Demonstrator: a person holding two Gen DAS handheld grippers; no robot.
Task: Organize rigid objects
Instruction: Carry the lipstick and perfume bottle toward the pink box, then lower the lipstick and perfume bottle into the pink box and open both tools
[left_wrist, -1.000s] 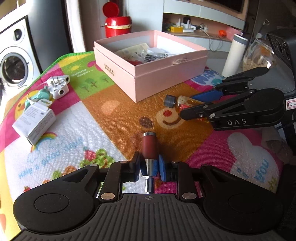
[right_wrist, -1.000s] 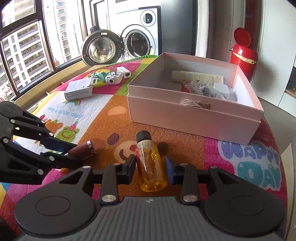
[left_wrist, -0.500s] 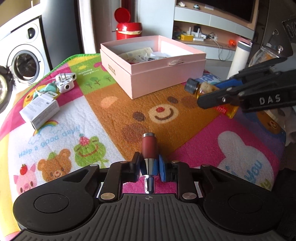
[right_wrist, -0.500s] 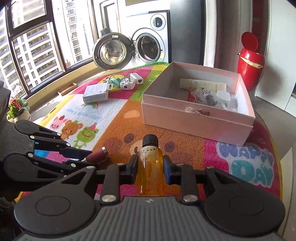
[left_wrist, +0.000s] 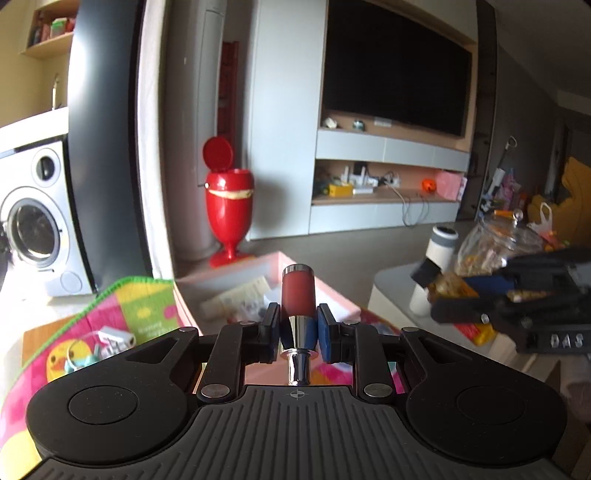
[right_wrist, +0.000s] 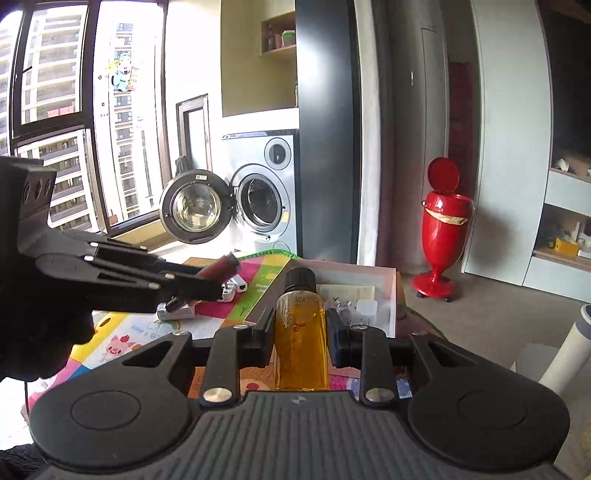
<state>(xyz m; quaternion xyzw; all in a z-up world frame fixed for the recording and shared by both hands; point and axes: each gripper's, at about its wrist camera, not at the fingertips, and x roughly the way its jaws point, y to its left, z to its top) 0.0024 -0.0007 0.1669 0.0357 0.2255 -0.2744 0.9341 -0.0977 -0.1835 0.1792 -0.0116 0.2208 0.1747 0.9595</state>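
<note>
My left gripper (left_wrist: 298, 329) is shut on a dark red tube with silver ends (left_wrist: 297, 295) and holds it in the air, in front of the open pink box (left_wrist: 229, 275). My right gripper (right_wrist: 301, 328) is shut on an amber bottle with a black cap (right_wrist: 301, 332), also raised, with the pink box (right_wrist: 391, 291) just beyond it. The box holds papers and small packets. In the left wrist view the right gripper (left_wrist: 476, 295) with the bottle shows at the right. In the right wrist view the left gripper (right_wrist: 207, 280) with the tube shows at the left.
A colourful play mat (right_wrist: 122, 332) covers the table. A white plug (left_wrist: 114, 338) and a white carton (right_wrist: 175, 314) lie on its left part. A red bin (right_wrist: 443, 229) and a washing machine (right_wrist: 258, 206) stand on the floor behind. A white cylinder (left_wrist: 439, 254) stands right.
Both grippers have lifted their objects well above the mat and tilted up, so the views now look across the room. The box is now low in both views.
</note>
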